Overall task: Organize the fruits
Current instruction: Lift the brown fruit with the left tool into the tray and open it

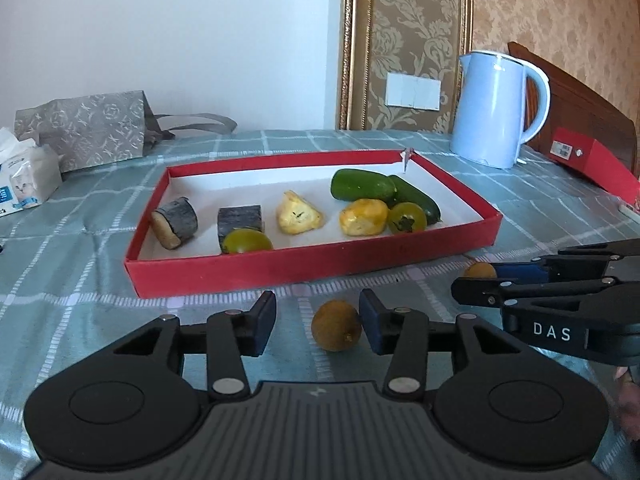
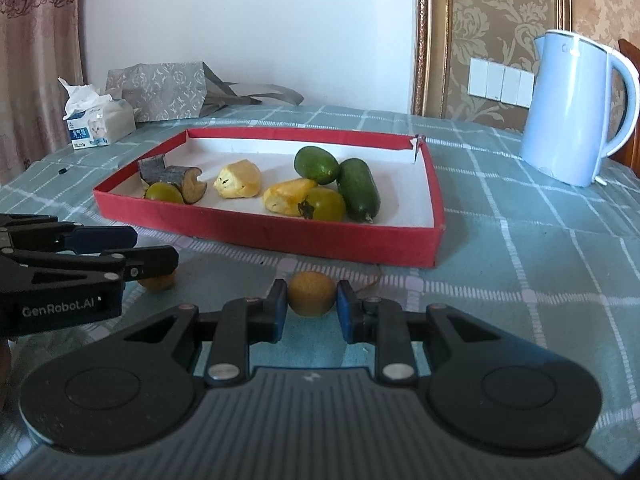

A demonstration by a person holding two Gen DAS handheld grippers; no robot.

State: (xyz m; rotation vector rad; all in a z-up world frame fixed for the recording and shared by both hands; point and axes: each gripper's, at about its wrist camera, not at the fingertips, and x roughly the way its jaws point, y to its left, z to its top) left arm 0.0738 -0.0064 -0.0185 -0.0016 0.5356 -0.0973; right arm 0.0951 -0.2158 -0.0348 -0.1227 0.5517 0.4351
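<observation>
Shallow red cardboard tray (image 1: 304, 268): low front wall bars the way ahead of both grippers; interior crowded along the near side, bare white floor (image 1: 256, 186) open along the far wall.
Pale blue plastic kettle (image 1: 494, 110): stands beyond the tray's right corner.
Checked teal tablecloth (image 2: 520, 280): open strip right of the tray.

The right gripper (image 2: 312, 312) pinches a small brown fruit (image 2: 311, 293) on the tabletop (image 2: 520, 264), near a red tray (image 2: 280, 236) holding cucumbers (image 2: 357, 189).

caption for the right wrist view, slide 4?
Right hand-held gripper shut on a longan in front of the red tray of fruit.
</observation>
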